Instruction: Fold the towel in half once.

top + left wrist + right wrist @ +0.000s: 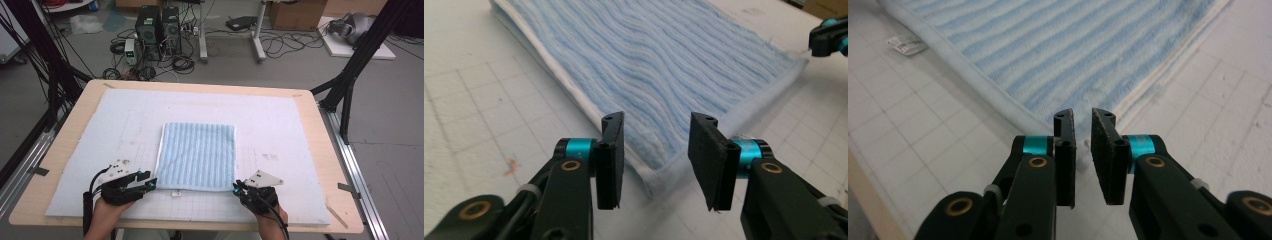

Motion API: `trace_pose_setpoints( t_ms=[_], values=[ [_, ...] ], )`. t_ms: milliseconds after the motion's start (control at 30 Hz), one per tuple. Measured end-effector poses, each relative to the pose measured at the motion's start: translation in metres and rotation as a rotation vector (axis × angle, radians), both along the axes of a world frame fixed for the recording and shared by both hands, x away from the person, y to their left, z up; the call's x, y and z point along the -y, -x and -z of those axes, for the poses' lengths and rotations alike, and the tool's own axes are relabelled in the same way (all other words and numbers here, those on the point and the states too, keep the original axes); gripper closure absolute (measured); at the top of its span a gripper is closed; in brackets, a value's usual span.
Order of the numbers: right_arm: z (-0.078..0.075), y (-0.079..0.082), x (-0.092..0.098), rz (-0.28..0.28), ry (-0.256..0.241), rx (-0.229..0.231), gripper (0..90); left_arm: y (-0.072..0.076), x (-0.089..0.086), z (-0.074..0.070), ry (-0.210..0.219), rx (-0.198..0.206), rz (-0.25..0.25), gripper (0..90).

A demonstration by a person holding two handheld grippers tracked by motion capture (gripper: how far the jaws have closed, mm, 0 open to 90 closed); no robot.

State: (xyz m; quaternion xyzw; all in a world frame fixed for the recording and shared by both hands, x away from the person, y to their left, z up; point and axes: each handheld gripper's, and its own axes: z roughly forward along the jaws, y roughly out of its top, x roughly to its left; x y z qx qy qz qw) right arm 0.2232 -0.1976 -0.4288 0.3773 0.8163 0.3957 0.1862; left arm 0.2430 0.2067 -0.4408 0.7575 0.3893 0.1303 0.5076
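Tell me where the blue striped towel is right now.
In the high view the blue striped towel lies flat at the middle of the white mat, with the left gripper and right gripper at its two near corners.

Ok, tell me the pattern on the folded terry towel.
Light blue folded terry towel with wavy paler stripes and a white edge; left gripper view.

A lab: computer towers (159, 27) and cables (280, 45) on the floor (black rig frame (357, 60) too)

I count one folded blue-and-white striped terry towel (197, 156), one white gridded foam mat (100, 145), one pale wooden surface (335, 165), and two black two-jaw tools: left tool (151, 183), right tool (236, 188).
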Motion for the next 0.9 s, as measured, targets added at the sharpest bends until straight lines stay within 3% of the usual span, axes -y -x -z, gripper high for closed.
trace_pose_setpoints(
  t_ms=[133, 200, 267, 333, 400, 533, 600, 667, 733, 800, 900],
  values=[
    [0.003, -0.013, -0.01, -0.017, -0.005, 0.005, 73.2, -0.008, -0.005, -0.003, 0.015, -0.001, -0.018, 57.6],
    [0.008, -0.022, -0.016, -0.024, 0.009, -0.02, 72.9, -0.012, -0.006, -0.005, 0.025, 0.002, -0.029, 57.7],
    [0.016, -0.028, -0.02, -0.032, 0.061, -0.048, 73.1, -0.017, -0.007, -0.008, 0.031, 0.006, -0.03, 57.9],
    [0.015, -0.029, -0.018, -0.035, 0.067, -0.049, 73.0, -0.022, -0.007, -0.01, 0.024, 0.01, -0.032, 58.1],
    [0.013, -0.027, -0.018, -0.04, 0.126, -0.038, 72.9, -0.028, -0.007, -0.01, 0.023, -0.001, -0.037, 58.3],
    [0.009, -0.026, -0.02, -0.047, 0.178, -0.035, 69.4, -0.042, -0.001, -0.009, 0.007, -0.028, -0.02, 60.9],
    [0.009, -0.029, -0.018, -0.05, 0.152, -0.043, 64.5, -0.051, 0.003, -0.009, 0.002, -0.039, -0.002, 61.9],
    [0.007, -0.033, -0.013, -0.065, 0.056, -0.04, 62.5, -0.061, 0.007, -0.01, -0.008, -0.046, 0.021, 65.8],
    [0.003, -0.037, -0.011, -0.055, 0.02, -0.018, 60.9, -0.073, 0.012, -0.01, -0.019, -0.055, 0.026, 68.8],
    [0.001, -0.041, -0.01, -0.045, 0.001, -0.004, 59.6, -0.085, 0.016, -0.01, -0.042, -0.057, 0.031, 71.5],
    [0.002, -0.048, -0.007, -0.034, 0.01, -0.007, 59.0, -0.1, 0.025, -0.01, -0.088, -0.054, 0.041, 73.8]
  ],
)
